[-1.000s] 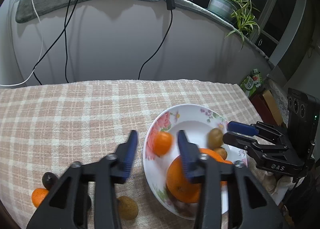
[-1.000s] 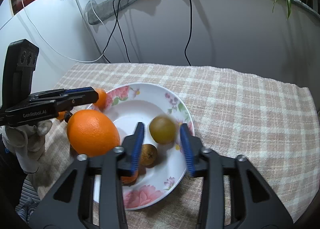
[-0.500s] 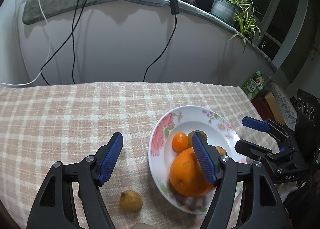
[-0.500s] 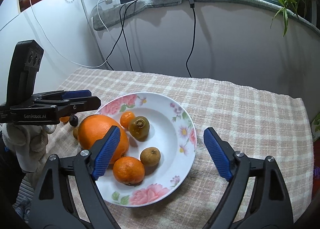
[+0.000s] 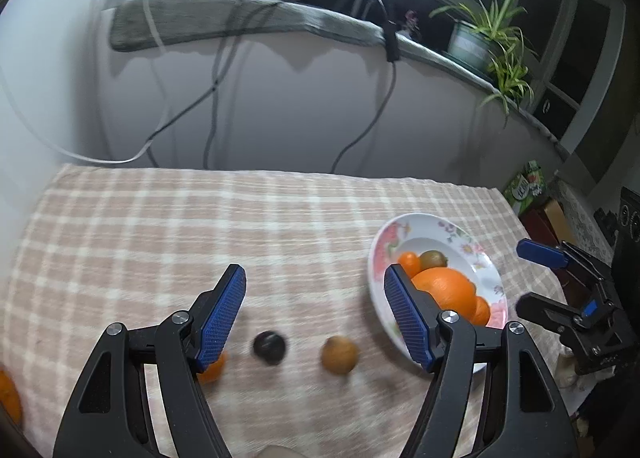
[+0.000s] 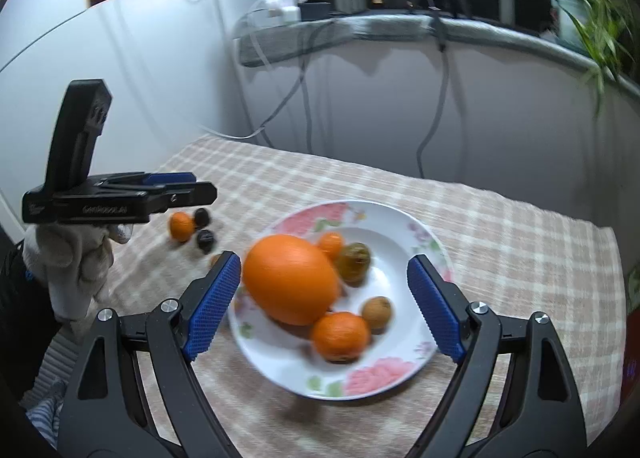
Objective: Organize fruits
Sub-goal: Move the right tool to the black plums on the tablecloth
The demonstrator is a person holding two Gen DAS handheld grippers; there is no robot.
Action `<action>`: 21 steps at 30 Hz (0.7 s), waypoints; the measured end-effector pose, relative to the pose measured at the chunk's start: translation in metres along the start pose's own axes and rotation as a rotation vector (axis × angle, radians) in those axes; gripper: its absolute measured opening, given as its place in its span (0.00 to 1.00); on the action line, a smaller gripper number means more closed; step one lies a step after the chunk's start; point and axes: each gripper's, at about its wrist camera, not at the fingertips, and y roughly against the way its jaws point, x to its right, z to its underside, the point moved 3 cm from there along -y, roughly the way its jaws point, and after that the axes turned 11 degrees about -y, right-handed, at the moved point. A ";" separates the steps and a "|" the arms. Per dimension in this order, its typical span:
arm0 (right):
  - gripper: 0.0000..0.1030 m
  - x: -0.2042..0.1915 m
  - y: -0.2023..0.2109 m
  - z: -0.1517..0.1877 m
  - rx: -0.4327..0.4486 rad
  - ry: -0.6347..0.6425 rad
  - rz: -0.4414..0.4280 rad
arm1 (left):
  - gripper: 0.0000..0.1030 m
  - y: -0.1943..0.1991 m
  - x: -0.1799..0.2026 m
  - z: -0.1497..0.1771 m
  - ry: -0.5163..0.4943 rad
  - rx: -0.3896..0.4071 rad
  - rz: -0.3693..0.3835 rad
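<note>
Fruits in plate: a big orange [image 6: 290, 284], two small oranges [image 6: 340, 336], a kiwi [image 6: 353, 261] and a brown fruit [image 6: 377, 312] lie in the floral plate [image 6: 404, 372].
Fruits on cloth: a brown fruit [image 5: 339, 354], a dark fruit [image 5: 269, 347] and a small orange [image 5: 212, 370] sit left of the plate on the checked tablecloth [image 5: 200, 226].
Left gripper [image 5: 316, 312]: jaws wide, just opened, nothing between them.
Right gripper [image 6: 324, 304]: jaws wide, just opened, empty above the plate.

Floral plate [image 6: 424, 246] on checked cloth holds large orange [image 6: 291, 284], two mandarins [image 6: 340, 336], green kiwi [image 6: 353, 261], small brown fruit [image 6: 377, 312]. Loose on cloth left of plate: brown fruit [image 5: 339, 354], dark fruit [image 5: 269, 347], mandarin [image 6: 181, 226].
</note>
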 end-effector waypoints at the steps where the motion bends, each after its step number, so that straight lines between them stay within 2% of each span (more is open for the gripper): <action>1: 0.85 -0.007 0.001 0.000 0.000 0.015 -0.006 | 0.70 0.003 -0.003 0.002 0.006 0.004 -0.004; 13: 0.85 -0.073 -0.017 0.008 -0.047 0.139 -0.087 | 0.66 0.033 -0.048 0.045 0.090 0.003 -0.053; 15: 0.85 -0.083 -0.024 0.010 -0.061 0.167 -0.096 | 0.62 0.033 -0.052 0.053 0.104 -0.006 -0.047; 19: 0.85 -0.104 -0.044 0.014 -0.101 0.235 -0.117 | 0.59 0.030 -0.055 0.062 0.127 -0.021 -0.037; 21: 0.81 -0.113 -0.055 0.016 -0.125 0.265 -0.117 | 0.55 0.027 -0.057 0.066 0.139 -0.027 -0.023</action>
